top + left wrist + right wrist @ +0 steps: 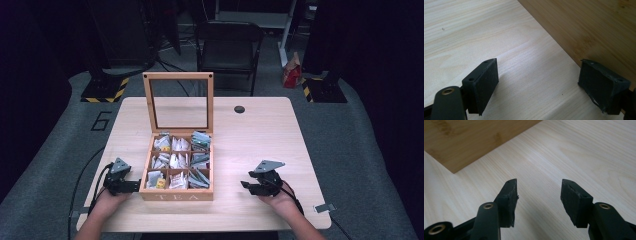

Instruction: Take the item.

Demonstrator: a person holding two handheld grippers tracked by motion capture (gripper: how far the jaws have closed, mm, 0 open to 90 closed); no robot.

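Flanking tea box (176, 195): left gripper (134, 186) just beside its left wall, nearer; right gripper (246, 185) well apart. Both spread, empty.

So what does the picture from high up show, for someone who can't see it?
An open wooden tea box, lid standing up and its compartments full of tea bags, sits on a pale wooden table. A person's hands hold the left gripper right beside the box and the right gripper farther off.
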